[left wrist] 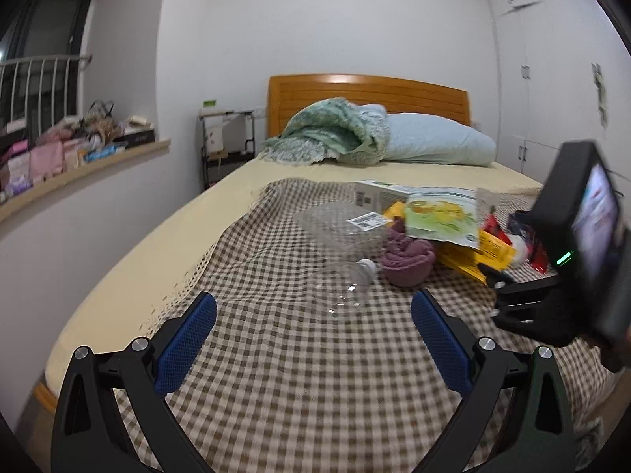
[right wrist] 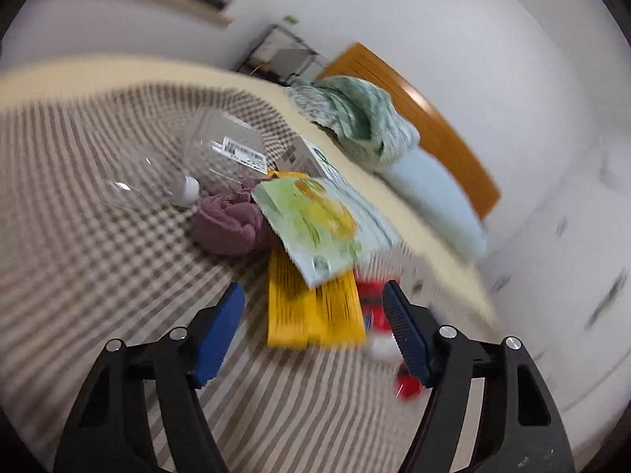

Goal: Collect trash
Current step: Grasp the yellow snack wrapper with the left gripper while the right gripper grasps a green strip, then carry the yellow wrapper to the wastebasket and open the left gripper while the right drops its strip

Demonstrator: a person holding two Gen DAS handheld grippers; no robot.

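Note:
Trash lies in a pile on a checked cloth on the bed. A clear plastic bottle with a white cap lies nearest my left gripper, which is open and empty just short of it. Behind are a clear plastic box, a purple rolled cloth, a green-and-yellow packet, a yellow packet and a white carton. My right gripper is open and empty, over the yellow packet, with a red wrapper beside it. The right wrist view is blurred.
A green blanket and pale blue pillow lie by the wooden headboard. A cluttered window ledge runs on the left, white wardrobes on the right. The right gripper's body and screen fill the right edge.

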